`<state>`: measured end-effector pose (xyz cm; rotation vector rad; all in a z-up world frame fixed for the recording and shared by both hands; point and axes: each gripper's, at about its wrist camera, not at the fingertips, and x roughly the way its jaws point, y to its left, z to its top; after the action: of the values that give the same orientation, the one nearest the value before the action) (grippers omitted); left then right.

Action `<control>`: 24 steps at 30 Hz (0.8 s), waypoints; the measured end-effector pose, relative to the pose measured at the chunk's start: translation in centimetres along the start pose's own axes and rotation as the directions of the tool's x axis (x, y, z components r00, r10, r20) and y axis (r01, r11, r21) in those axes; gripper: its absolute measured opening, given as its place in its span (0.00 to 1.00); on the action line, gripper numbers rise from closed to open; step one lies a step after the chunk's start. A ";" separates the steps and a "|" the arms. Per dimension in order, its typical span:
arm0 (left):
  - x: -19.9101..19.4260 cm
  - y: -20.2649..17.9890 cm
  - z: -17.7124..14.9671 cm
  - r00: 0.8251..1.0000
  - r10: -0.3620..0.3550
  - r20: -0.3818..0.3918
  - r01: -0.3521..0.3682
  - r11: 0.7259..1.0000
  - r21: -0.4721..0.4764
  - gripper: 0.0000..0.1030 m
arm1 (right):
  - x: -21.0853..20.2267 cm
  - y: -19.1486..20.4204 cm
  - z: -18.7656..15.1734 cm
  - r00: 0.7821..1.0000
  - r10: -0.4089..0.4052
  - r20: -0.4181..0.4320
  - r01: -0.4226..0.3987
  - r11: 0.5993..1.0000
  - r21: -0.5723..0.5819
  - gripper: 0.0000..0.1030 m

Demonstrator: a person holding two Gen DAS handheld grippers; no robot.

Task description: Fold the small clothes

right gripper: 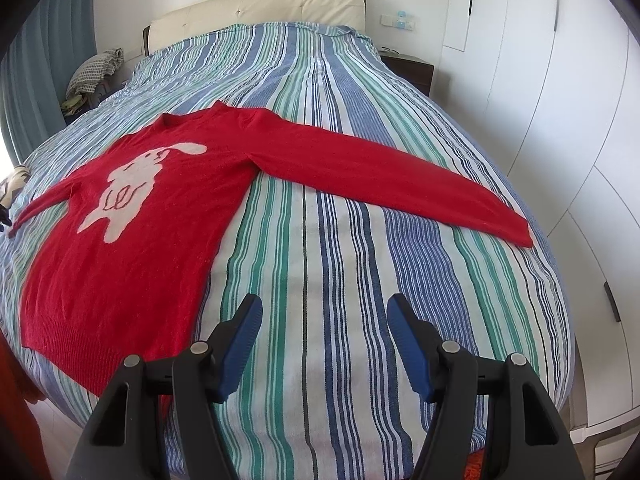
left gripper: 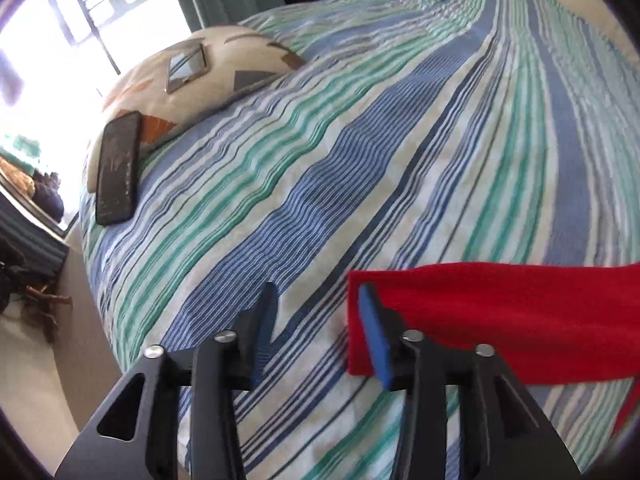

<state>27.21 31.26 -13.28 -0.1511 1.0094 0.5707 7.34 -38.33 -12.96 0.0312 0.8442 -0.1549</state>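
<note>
A red sweater [right gripper: 132, 236] with a white rabbit figure lies flat on the striped bed [right gripper: 340, 272], both sleeves spread out. Its right sleeve [right gripper: 384, 176] reaches toward the bed's right edge. In the left wrist view the other sleeve's cuff [left gripper: 480, 320] lies across the lower right. My left gripper [left gripper: 320, 292] is open just left of that cuff, its right finger [left gripper: 374, 340] over the cuff's end. My right gripper [right gripper: 324, 308] is open and empty over bare sheet, right of the sweater's hem.
A patterned pillow [left gripper: 208, 80] at the bed's corner carries a phone [left gripper: 186, 66]; a second dark phone [left gripper: 118, 168] lies by it. Headboard [right gripper: 260, 12], nightstand [right gripper: 408, 68] and white wardrobe doors [right gripper: 560, 120] surround the bed. A window [left gripper: 60, 60] is at left.
</note>
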 end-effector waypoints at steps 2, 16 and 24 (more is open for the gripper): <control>-3.2 -1.0 -1.8 0.992 -0.124 0.020 0.123 0.992 0.033 0.61 | 0.1 0.1 0.0 1.000 0.003 -0.001 -0.003 1.000 -0.003 0.63; 0.8 -8.0 -6.4 0.866 -0.499 -0.040 0.438 0.793 -0.424 0.51 | -0.7 0.2 -0.2 1.000 0.011 0.025 -0.011 1.000 -0.006 0.63; 3.0 -6.6 -6.9 0.839 -0.545 -0.009 0.457 0.713 -0.532 0.02 | -0.2 0.7 -0.2 1.000 0.010 0.004 -0.010 1.000 -0.029 0.63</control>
<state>26.62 24.26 -20.41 -0.9452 0.9015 0.3060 7.23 -37.57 -12.97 0.0078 0.8415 -0.1330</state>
